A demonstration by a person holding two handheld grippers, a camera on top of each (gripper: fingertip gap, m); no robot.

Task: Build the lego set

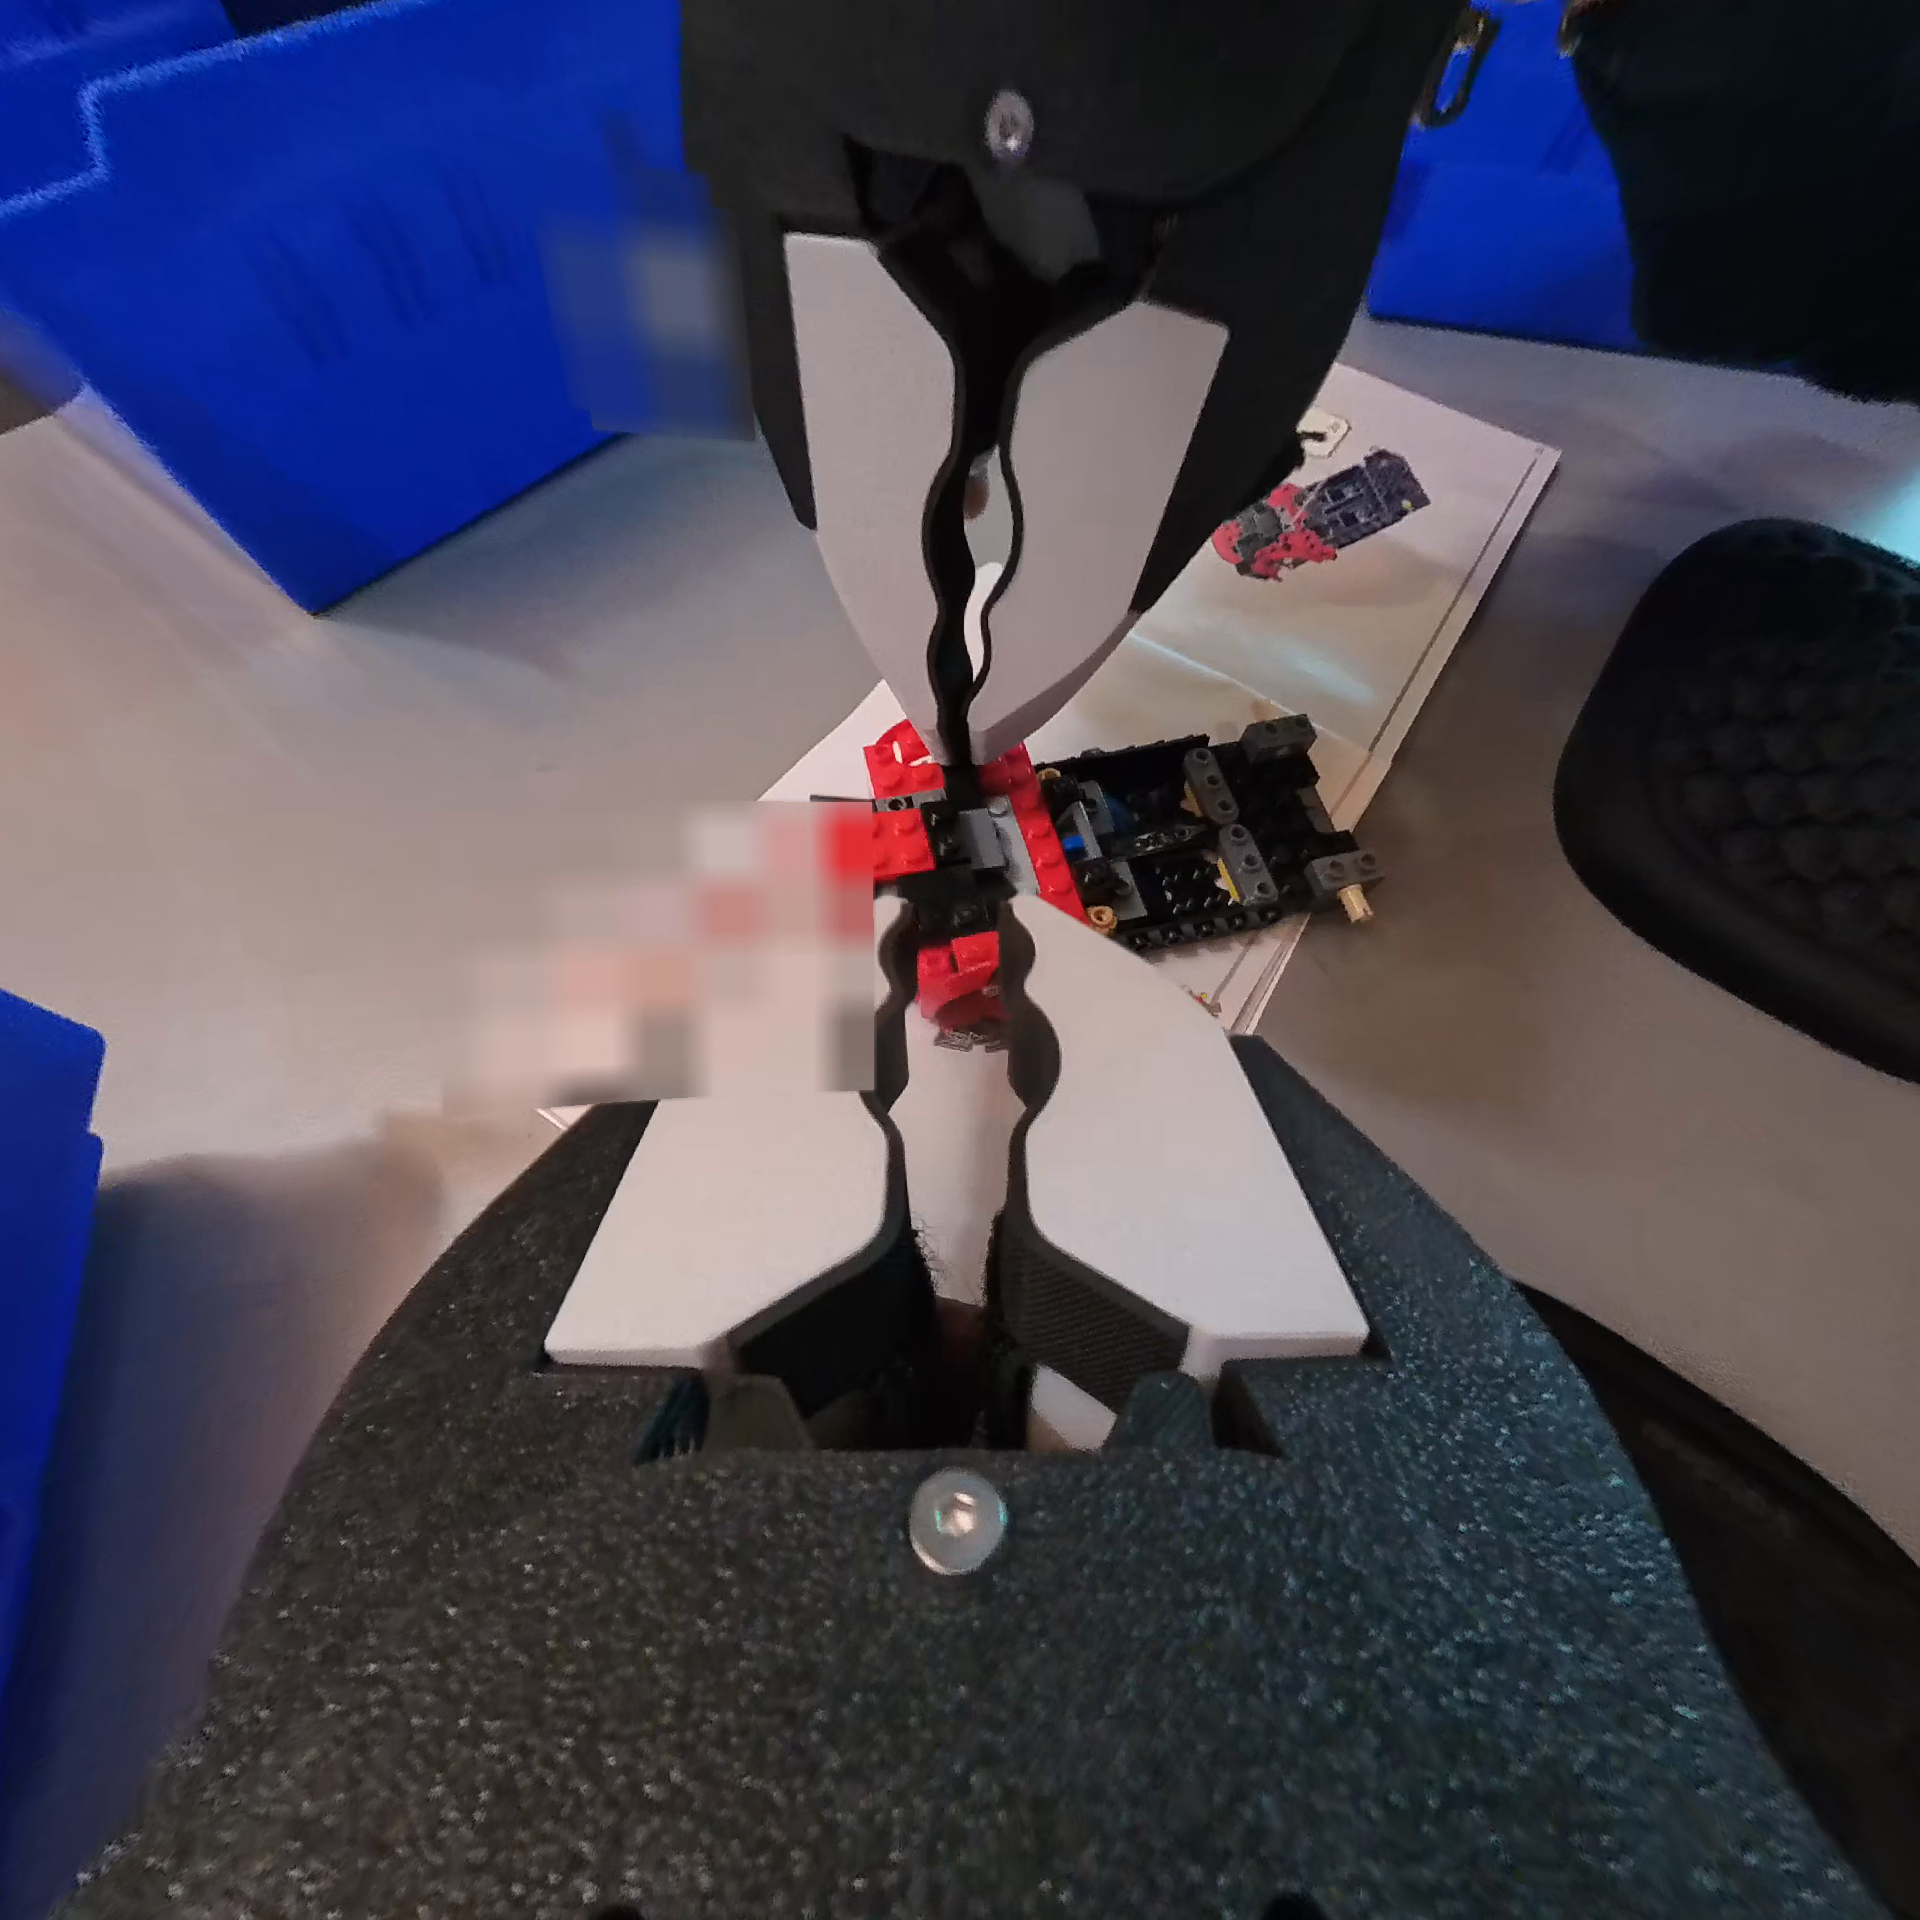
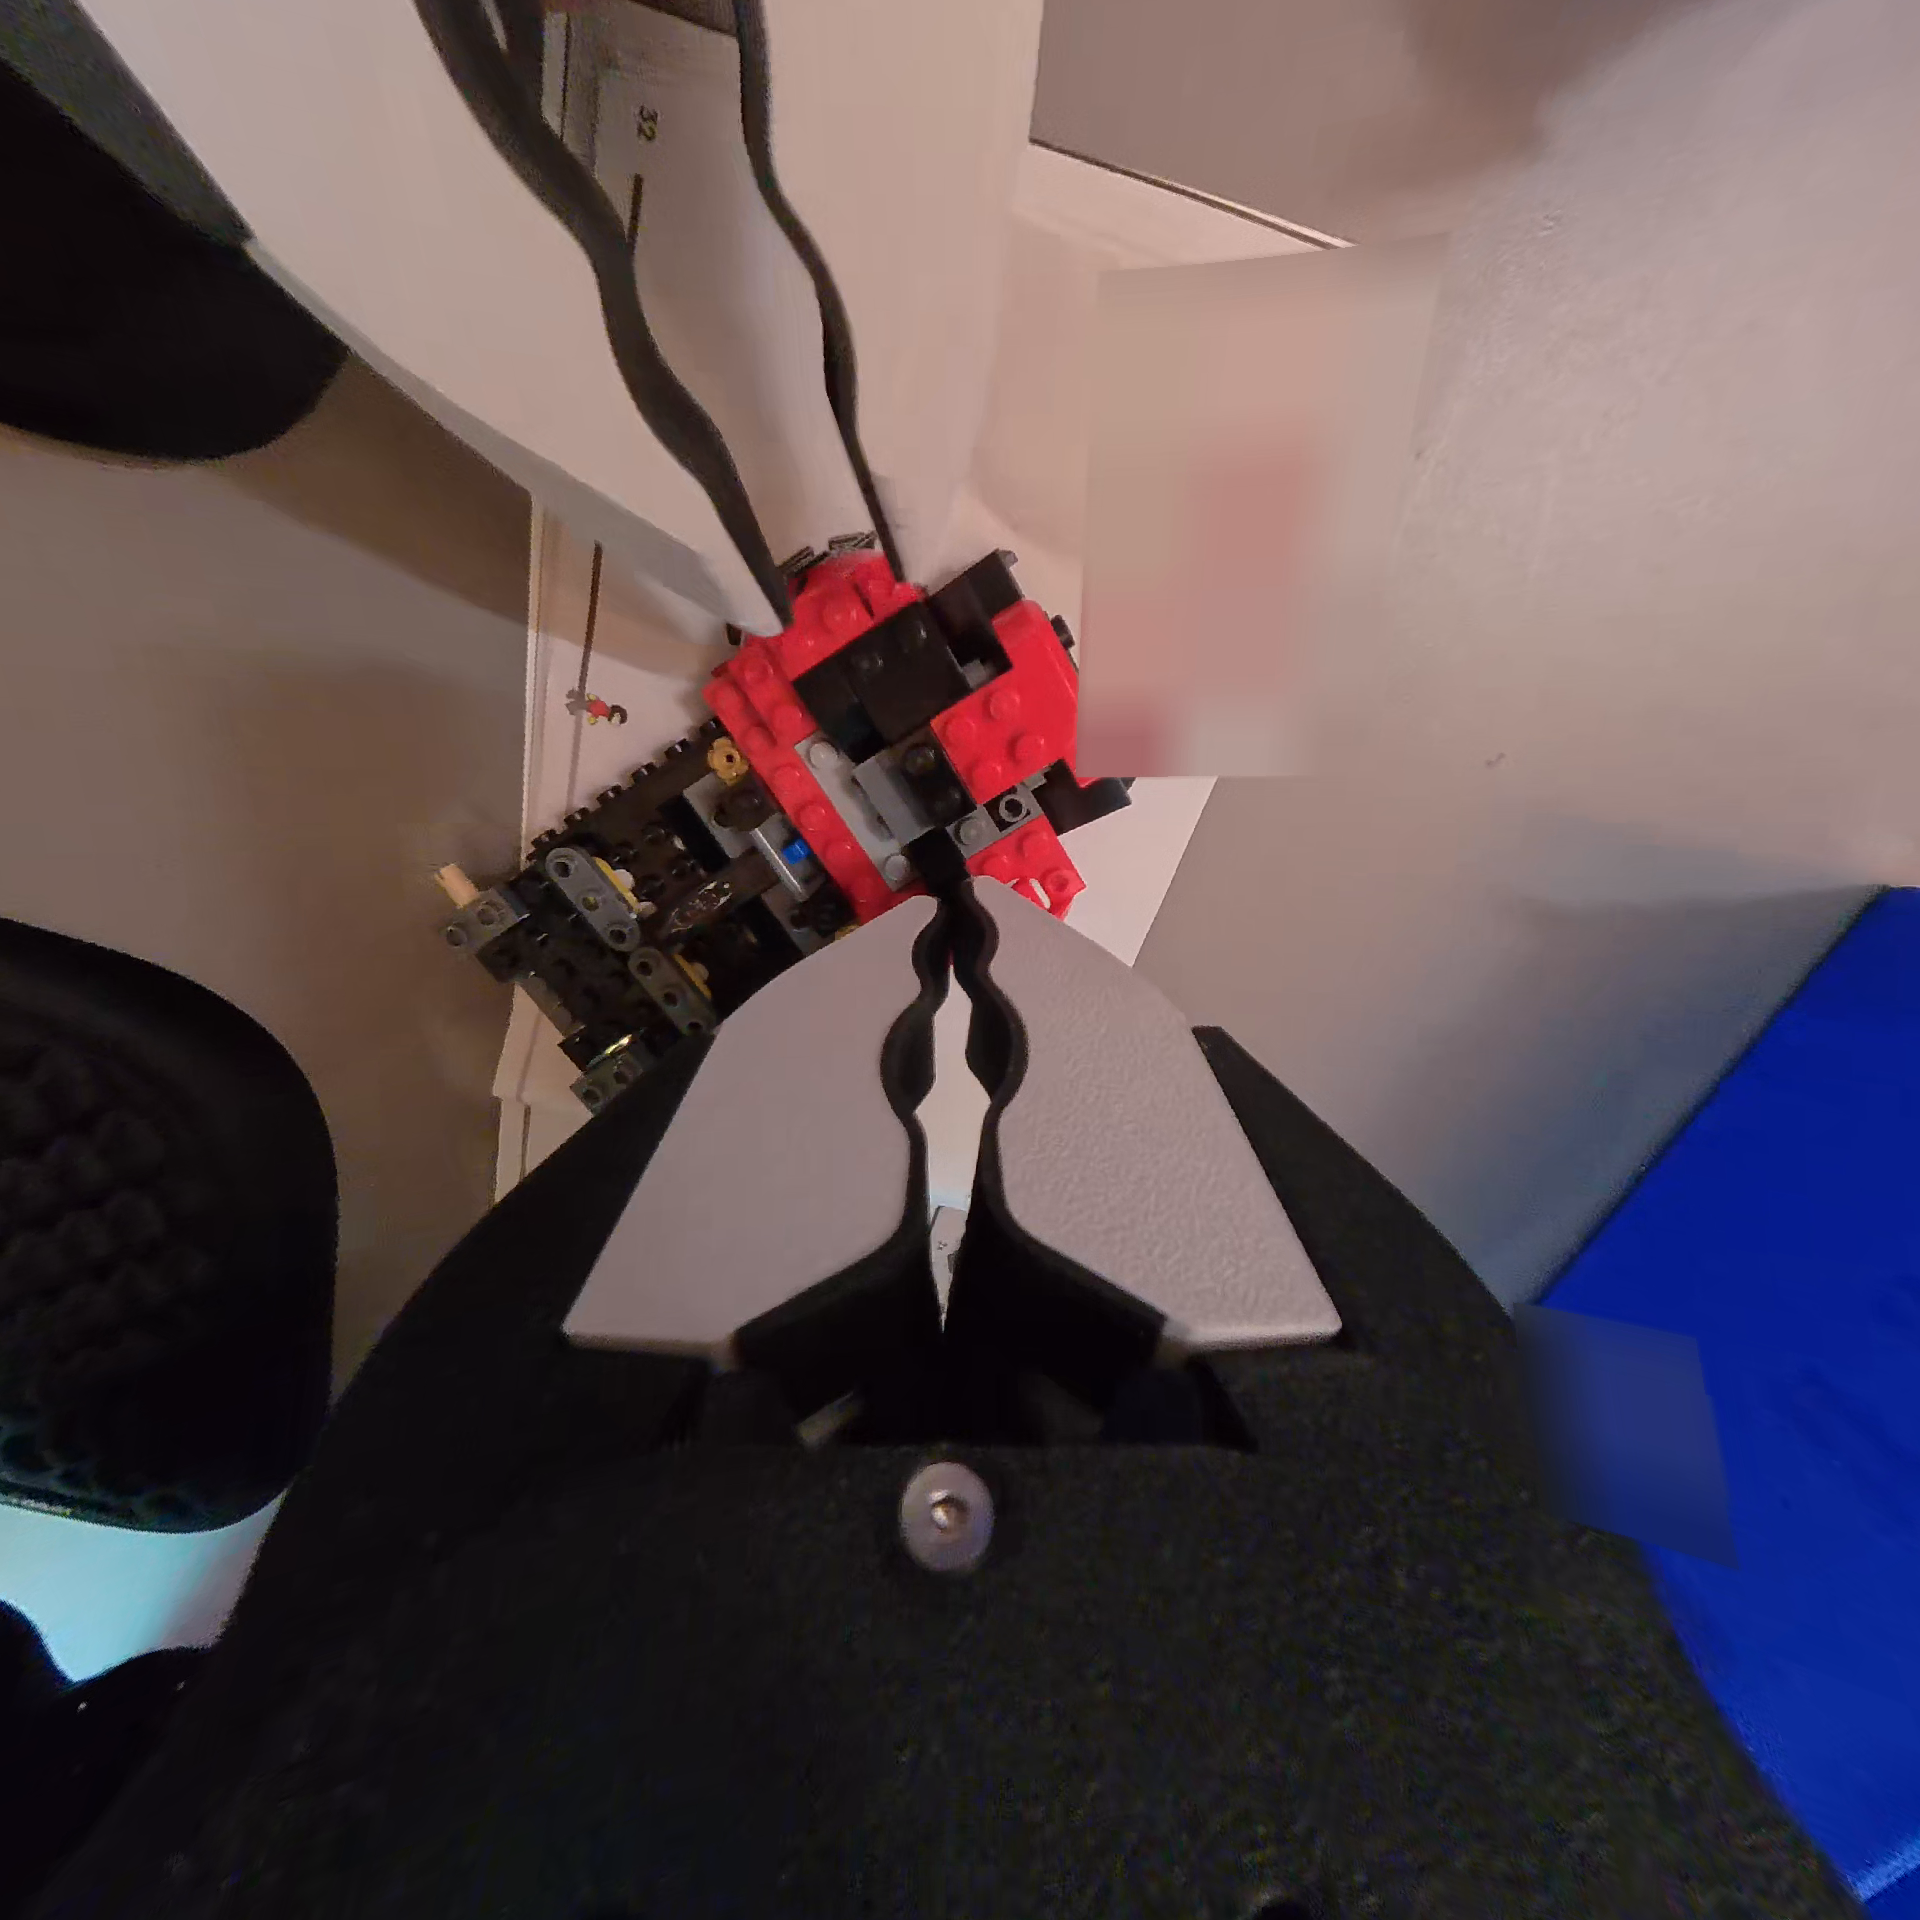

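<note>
1. Gripping the red front end of the half-built lego car [image 1: 1049, 852], your left gripper [image 1: 951, 961] had its jaws clamped across the red nose.
2. Your right gripper [image 2: 956, 883] was nearly closed, its tips pinching a small black piece on the car's red section.
3. You had the car resting on the instruction booklet [image 1: 1382, 603] on the grey table [image 1: 364, 727], beside a blue bin [image 1: 312, 291].
4. You would likely have found it light and rigid, yet apt to pop apart; holding the black chassis seemed safer.
</note>
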